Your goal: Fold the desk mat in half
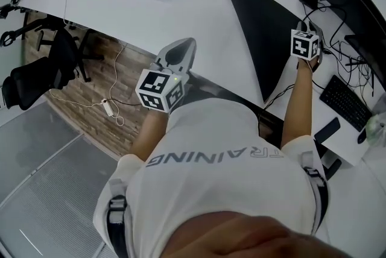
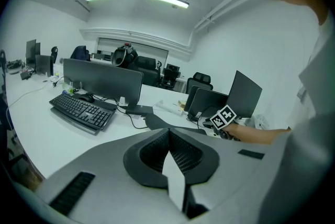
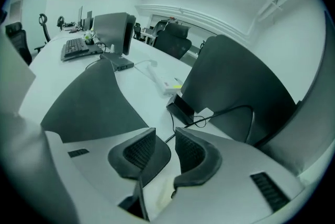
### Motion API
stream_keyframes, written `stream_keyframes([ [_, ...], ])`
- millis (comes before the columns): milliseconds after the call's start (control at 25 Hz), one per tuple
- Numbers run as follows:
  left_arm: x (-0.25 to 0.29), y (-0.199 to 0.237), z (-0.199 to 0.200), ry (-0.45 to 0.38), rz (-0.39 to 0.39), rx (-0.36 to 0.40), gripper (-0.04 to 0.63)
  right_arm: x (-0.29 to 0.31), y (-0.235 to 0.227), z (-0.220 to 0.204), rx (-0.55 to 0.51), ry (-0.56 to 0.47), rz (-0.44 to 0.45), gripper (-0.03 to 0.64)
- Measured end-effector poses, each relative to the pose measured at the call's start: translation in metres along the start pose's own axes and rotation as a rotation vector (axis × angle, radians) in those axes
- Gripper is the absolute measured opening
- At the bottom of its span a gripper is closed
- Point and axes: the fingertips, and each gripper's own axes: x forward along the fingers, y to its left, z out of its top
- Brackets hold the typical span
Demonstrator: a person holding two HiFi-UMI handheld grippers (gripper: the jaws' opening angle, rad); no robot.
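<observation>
Mat: the dark mat [image 1: 265, 34] lies on the white bench [image 1: 181, 9], its long way running from the far side to the near edge.
Right tongs [image 3: 163, 135]: spread apart, holding nothing; the mat lies just to their left.
Left tongs [image 2: 168, 135]: pressed together, empty, by the near edge, well apart from the mat.
Nearer: the right tongs.

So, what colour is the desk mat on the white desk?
Plain black desk mat, clearest in the head view.

Left tongs [image 2: 168, 134] together, empty; right tongs [image 3: 165, 136] apart, empty.
</observation>
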Motion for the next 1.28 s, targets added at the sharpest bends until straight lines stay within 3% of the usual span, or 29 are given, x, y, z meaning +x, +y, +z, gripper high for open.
stream_keyframes([
  [160, -0.004, -0.002, 0.008, -0.026, -0.033, 0.014, 0.028, -0.045, -0.001, 0.029, 0.074, -0.113, -0.009, 0.127],
  [360, -0.009, -0.012, 0.024, -0.074, -0.123, 0.053, 0.028, -0.118, -0.002, 0.052, 0.158, -0.272, -0.042, 0.043],
  [480, -0.013, -0.016, 0.036, -0.102, -0.182, 0.088, 0.028, -0.159, 0.006, 0.061, 0.179, -0.364, -0.062, 0.025],
  [960, -0.062, -0.024, 0.096, -0.233, -0.376, 0.226, 0.028, -0.329, 0.045, 0.067, 0.34, -0.534, -0.174, 0.025],
  [1280, -0.099, -0.04, 0.106, -0.281, -0.501, 0.281, 0.028, -0.436, 0.069, 0.072, 0.39, -0.664, -0.249, 0.025],
])
